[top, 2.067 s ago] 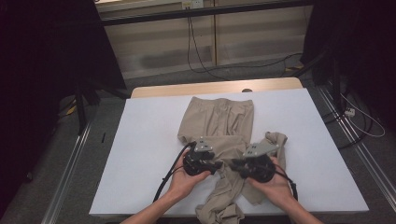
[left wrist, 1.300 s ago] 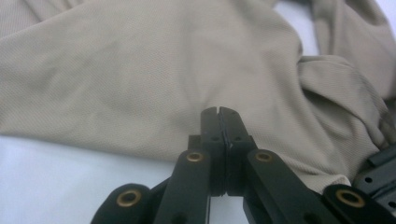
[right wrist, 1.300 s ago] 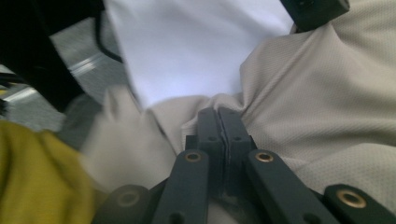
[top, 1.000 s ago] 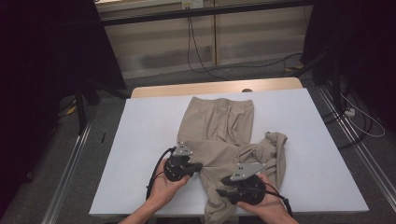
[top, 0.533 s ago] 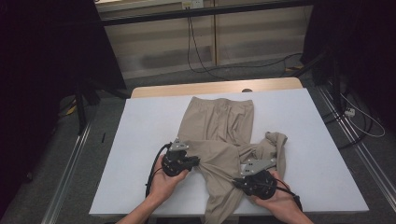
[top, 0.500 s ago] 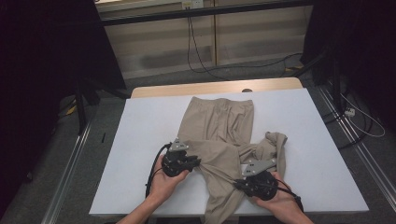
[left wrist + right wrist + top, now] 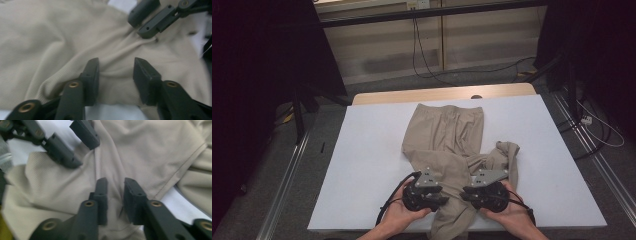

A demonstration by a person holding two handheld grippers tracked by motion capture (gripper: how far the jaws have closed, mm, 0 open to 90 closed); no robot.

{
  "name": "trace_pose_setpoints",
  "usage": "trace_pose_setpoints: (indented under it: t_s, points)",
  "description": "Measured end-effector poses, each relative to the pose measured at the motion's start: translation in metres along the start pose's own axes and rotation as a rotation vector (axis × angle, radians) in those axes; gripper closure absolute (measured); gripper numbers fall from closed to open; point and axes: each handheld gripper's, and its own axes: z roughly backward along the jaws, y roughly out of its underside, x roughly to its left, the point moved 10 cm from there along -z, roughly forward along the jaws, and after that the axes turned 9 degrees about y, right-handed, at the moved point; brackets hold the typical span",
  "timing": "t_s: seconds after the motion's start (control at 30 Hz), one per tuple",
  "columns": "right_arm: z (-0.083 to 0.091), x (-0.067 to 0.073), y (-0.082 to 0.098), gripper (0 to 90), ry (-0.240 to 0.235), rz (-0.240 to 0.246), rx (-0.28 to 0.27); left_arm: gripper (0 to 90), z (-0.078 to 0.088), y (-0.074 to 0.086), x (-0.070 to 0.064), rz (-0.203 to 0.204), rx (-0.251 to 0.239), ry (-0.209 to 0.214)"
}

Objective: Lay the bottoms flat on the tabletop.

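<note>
Trousers: beige pair (image 7: 446,137) flat on white table (image 7: 367,165), waistband toward far edge, one leg running down to near edge btw the two grippers & hanging over it; other leg bunched up to the person's right (image 7: 502,155).
Left gripper: (image 7: 439,196) in high view, held by left hand (image 7: 404,212), at near edge, on left side of the leg. Its own view (image 7: 115,75): jaws apart w/ a ridge of cloth rising btw them; pads press down on fabric, not closed on it.
Right gripper: (image 7: 469,192) in right hand (image 7: 507,212), on right side of same leg, facing the left one, close but apart. Own view (image 7: 115,195): jaws apart by a narrower gap, a fold of cloth btw them; can't tell if the pads pinch it.
Fabric btw grippers: wrinkled, creases running from one jaw pair to the other.
Cable: black loop (image 7: 389,205) trailing from left gripper over table edge.
Surroundings: wooden strip (image 7: 442,93) at table's far side, dark floor w/ cables beyond.
</note>
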Motion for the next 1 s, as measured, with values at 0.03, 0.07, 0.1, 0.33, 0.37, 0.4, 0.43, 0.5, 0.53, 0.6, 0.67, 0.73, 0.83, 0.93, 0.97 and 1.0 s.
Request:
trace_pose_setpoints:
  t_s: [0.03,0.07,0.1,0.33,0.37,0.4,0.43,0.5,0.53,0.6,0.67,0.73,0.83,0.93,0.97,1.0]
  points:
    - [-0.004,-0.001,0.002,67.9,0.005,0.006,0.013,55.3,-0.002,0.0,0.0,-0.041,-0.001,-0.018]
    - [-0.007,-0.001,0.004,63.1,0.006,0.006,0.029,56.1,-0.002,0.0,0.0,-0.056,0.008,-0.031]
    - [-0.009,0.0,0.005,62.2,-0.002,-0.002,0.031,57.7,-0.002,0.0,-0.002,-0.055,0.015,-0.027]
    - [-0.001,0.009,0.01,87.1,-0.036,-0.034,0.043,89.7,0.008,0.01,-0.008,0.023,0.033,0.045]
    - [0.0,0.012,0.011,87.5,-0.04,-0.043,0.042,89.7,0.009,0.011,-0.011,0.029,0.037,0.058]
    - [0.001,0.013,0.011,87.8,-0.036,-0.042,0.04,89.8,0.011,0.014,-0.013,0.021,0.06,0.064]
    - [0.002,0.016,0.012,87.8,-0.04,-0.038,0.041,89.9,0.012,0.015,-0.016,0.026,0.06,0.067]
    - [0.005,0.022,0.013,88.1,-0.053,-0.037,0.044,89.9,0.017,0.019,-0.022,0.035,0.063,0.072]
    - [0.006,0.025,0.013,88.1,-0.061,-0.034,0.046,89.9,0.02,0.02,-0.024,0.034,0.064,0.075]
    - [0.008,0.034,0.014,88.1,-0.078,-0.03,0.047,89.9,0.026,0.023,-0.027,0.035,0.058,0.082]
    - [0.009,0.042,0.014,87.5,-0.092,-0.033,0.055,89.9,0.029,0.028,-0.032,0.047,0.061,0.09]
    - [0.011,0.051,0.014,87.4,-0.117,-0.043,0.061,89.9,0.032,0.033,-0.036,0.047,0.074,0.098]
    - [0.014,0.063,0.014,87.4,-0.156,-0.031,0.066,89.9,0.039,0.039,-0.044,0.047,0.071,0.112]
    - [0.017,0.07,0.014,84.5,-0.185,-0.024,0.063,89.8,0.046,0.043,-0.051,0.052,0.054,0.125]
    - [0.018,0.07,0.013,81.1,-0.188,-0.018,0.053,89.6,0.049,0.045,-0.052,0.047,0.048,0.127]
    - [0.018,0.069,0.01,75.6,-0.181,-0.016,0.04,89.0,0.051,0.045,-0.052,0.062,0.03,0.123]
